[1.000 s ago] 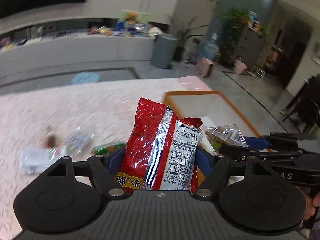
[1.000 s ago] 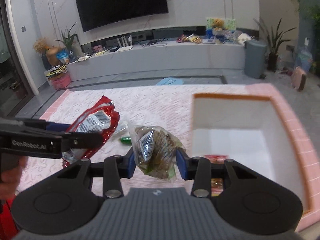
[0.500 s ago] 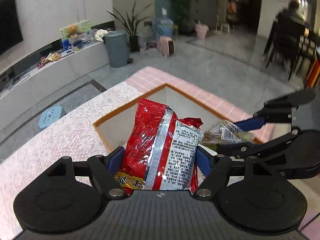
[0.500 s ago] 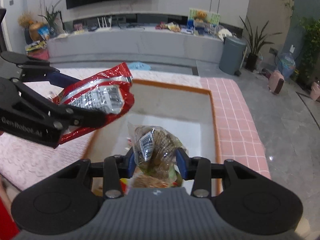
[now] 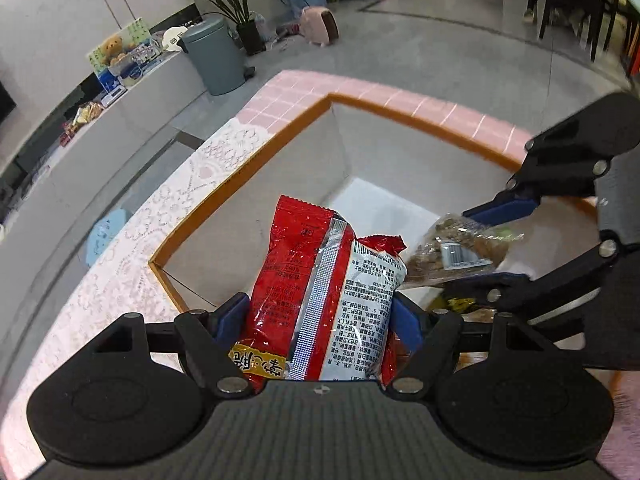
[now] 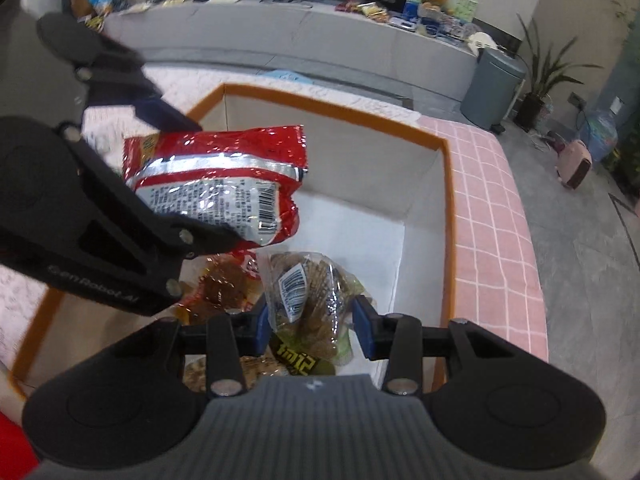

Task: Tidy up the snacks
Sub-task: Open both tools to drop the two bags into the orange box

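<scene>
My left gripper (image 5: pixel 320 316) is clamped on a glossy red snack bag (image 5: pixel 320 300), crinkled foil with a silvery ribbed seam and a white panel of fine print, standing upright between the blue pads. My right gripper (image 6: pixel 312 320) grips a clear crinkly packet (image 6: pixel 308 300) of brown biscuits bearing a white barcode label. Both hang over the open white box (image 6: pixel 424 184), a rectangular bin with smooth walls and an orange rim, sunk into the pink checked surface (image 6: pixel 496 216). At seven o'clock of the packet, in the right wrist view, amber-wrapped snacks (image 6: pixel 220 292) lie on the box floor.
</scene>
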Motion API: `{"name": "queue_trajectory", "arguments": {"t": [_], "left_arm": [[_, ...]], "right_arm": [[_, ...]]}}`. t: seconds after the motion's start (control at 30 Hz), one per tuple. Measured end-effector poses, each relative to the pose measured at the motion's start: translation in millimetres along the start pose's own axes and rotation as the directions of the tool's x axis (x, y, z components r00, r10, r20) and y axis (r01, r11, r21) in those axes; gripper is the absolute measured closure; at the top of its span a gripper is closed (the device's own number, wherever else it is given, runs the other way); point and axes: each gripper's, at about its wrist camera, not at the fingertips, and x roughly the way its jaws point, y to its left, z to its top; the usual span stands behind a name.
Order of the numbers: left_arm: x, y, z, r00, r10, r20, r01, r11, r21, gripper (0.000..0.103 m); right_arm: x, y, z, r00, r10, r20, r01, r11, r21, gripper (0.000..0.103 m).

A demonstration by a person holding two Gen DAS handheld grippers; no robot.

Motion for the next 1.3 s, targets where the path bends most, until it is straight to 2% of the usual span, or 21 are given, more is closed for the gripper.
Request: {"name": "queue_trajectory", "arguments": {"t": [0.07, 0.23, 0.43, 0.67, 0.73, 0.8, 1.03, 1.17, 1.3], "left_arm": [[8.7, -3.6, -1.0, 1.000, 0.030, -0.009, -0.030, 0.999, 0.041, 0.016], [20.7, -10.6, -1.8, 0.999, 0.048, -0.010, -0.047, 0.993, 0.106, 0.016], [28.0, -7.8, -2.9, 0.999, 0.036, -0.019, -0.034, 0.995, 0.091, 0.012], [22.7, -5.0, -5.7, 1.000, 0.013, -0.005, -0.013, 0.997, 0.079, 0.011], [20.2, -3.4, -4.7, 1.000, 0.013, -0.001, -0.013, 0.997, 0.077, 0.011], [19.2, -2.6, -1.1, 1.000, 0.013, 0.004, -0.014, 0.998, 0.060, 0.010], [4.4, 5.7, 1.4, 0.999, 0.016, 0.036, -0.015, 1.000, -0.014, 0.010], [-9.6, 14.5, -2.1, 0.999, 0.009, 0.050, -0.005, 0.998, -0.065, 0.010], [-27.9, 25.9, -7.3, 0.999, 0.014, 0.046, -0.007, 0.990, -0.140, 0.010]], "right_arm": [[4.2, 4.2, -1.3, 1.000, -0.005, -0.015, 0.004, 1.000, -0.026, 0.062], [19.5, 6.3, 0.7, 0.999, -0.011, -0.042, 0.009, 0.999, -0.051, 0.061], [24.9, 7.4, 1.7, 0.998, -0.018, -0.058, 0.014, 0.998, -0.068, 0.058], [20.4, 8.5, 1.3, 0.998, -0.022, -0.060, 0.018, 0.997, -0.078, 0.054], [18.5, 9.7, 2.0, 0.998, -0.031, -0.057, 0.027, 0.997, -0.079, 0.048], [17.6, 10.2, 4.5, 0.998, -0.050, -0.048, 0.046, 0.996, -0.080, 0.041], [4.4, 3.5, 8.8, 0.999, -0.042, -0.032, 0.042, 0.999, -0.003, 0.034], [0.3, 3.3, 10.0, 0.999, -0.029, -0.030, 0.030, 0.998, 0.048, 0.034], [-7.5, 11.1, 9.2, 0.999, -0.026, -0.027, 0.029, 0.996, 0.084, 0.029]]}}
